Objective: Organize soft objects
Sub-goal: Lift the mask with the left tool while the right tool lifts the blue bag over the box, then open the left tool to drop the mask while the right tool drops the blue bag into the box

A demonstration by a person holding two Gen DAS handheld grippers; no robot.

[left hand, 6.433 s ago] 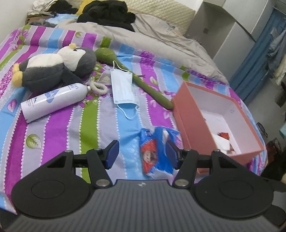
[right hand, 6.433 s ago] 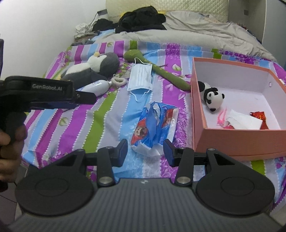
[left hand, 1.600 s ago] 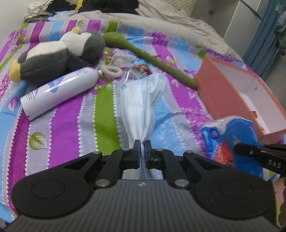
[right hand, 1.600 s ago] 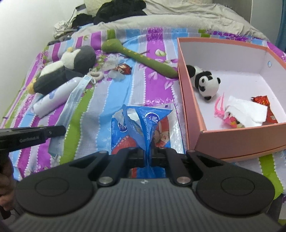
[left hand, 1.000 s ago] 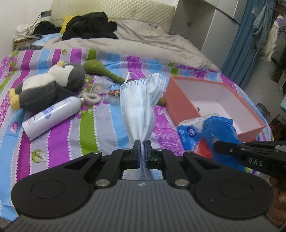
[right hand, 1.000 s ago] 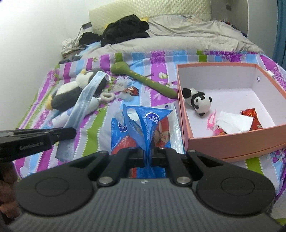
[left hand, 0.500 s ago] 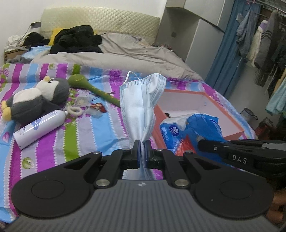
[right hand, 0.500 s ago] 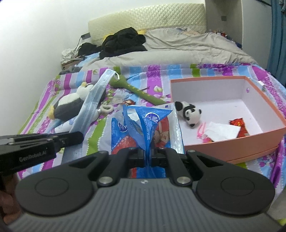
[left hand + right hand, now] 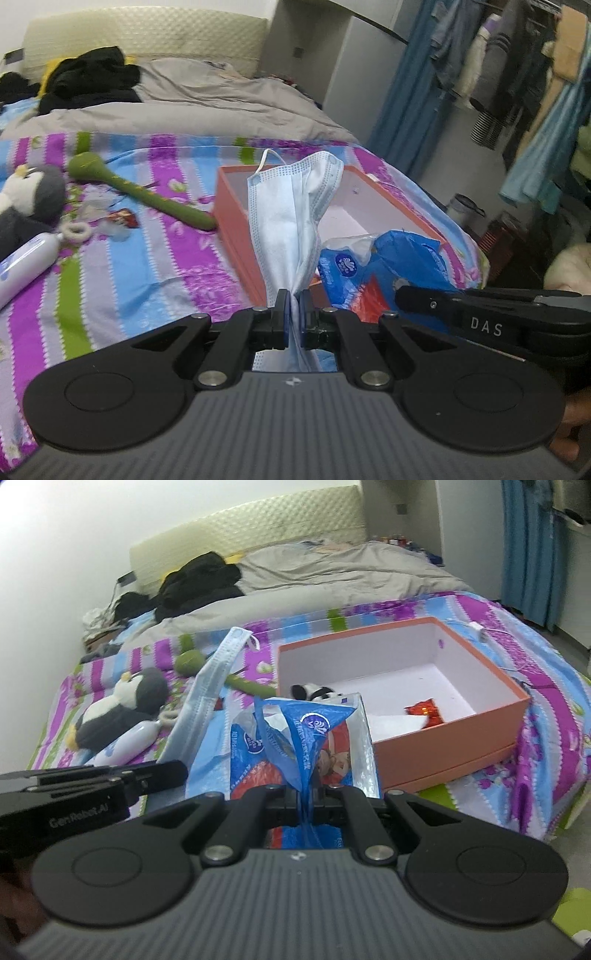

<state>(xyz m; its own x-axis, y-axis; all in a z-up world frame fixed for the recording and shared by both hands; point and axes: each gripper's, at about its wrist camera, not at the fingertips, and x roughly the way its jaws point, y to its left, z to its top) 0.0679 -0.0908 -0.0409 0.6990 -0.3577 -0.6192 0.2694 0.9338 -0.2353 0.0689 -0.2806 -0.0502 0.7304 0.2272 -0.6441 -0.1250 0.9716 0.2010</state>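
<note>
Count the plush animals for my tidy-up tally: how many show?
2: a penguin plush on the striped bedspread, a small panda plush inside the pink box. Others may be hidden.

This is a bedroom in a home. There is a big bed (image 9: pixel 155 236) with a stripy sheet, a padded headboard (image 9: pixel 147 37) at 11 o'clock, and clothes hanging (image 9: pixel 517 74) at 2 o'clock.
</note>
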